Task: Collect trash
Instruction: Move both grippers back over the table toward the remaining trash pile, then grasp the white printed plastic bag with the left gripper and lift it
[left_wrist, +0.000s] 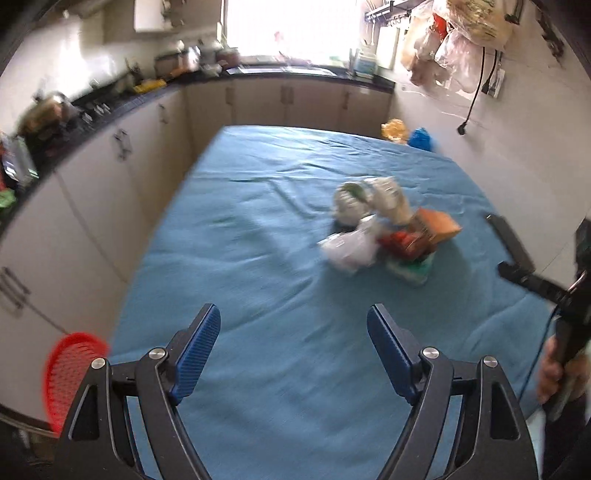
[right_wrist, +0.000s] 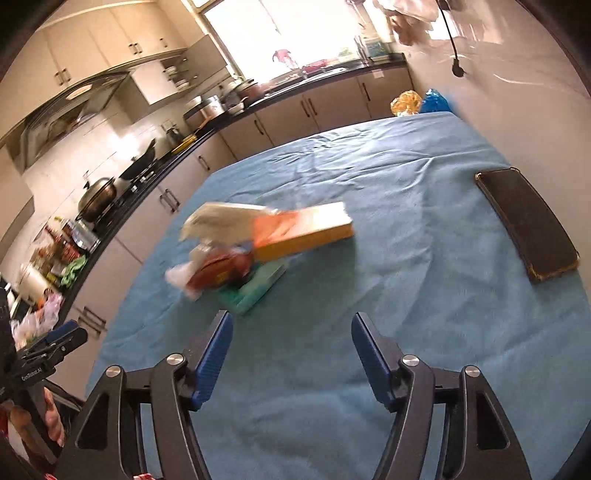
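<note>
Blue cloth (left_wrist: 258, 258) covers my kitchen table, and from my left gripper (left_wrist: 293, 350), jaws apart and empty, the trash pile (left_wrist: 384, 229) lies ahead to the right, a red basket (left_wrist: 70, 369) off the near-left edge. From my right gripper (right_wrist: 291, 360), likewise spread with nothing between, an orange box (right_wrist: 306, 232) rests atop wrappers just beyond my fingers. I judge I'm approaching; next comes closing on one piece, steering clear of the phone (right_wrist: 528, 221) well right.

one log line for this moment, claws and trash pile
left claw: open, empty | right claw: open, empty | trash pile: on blue tablecloth, untouched | orange box: atop pile | phone: apart
</note>
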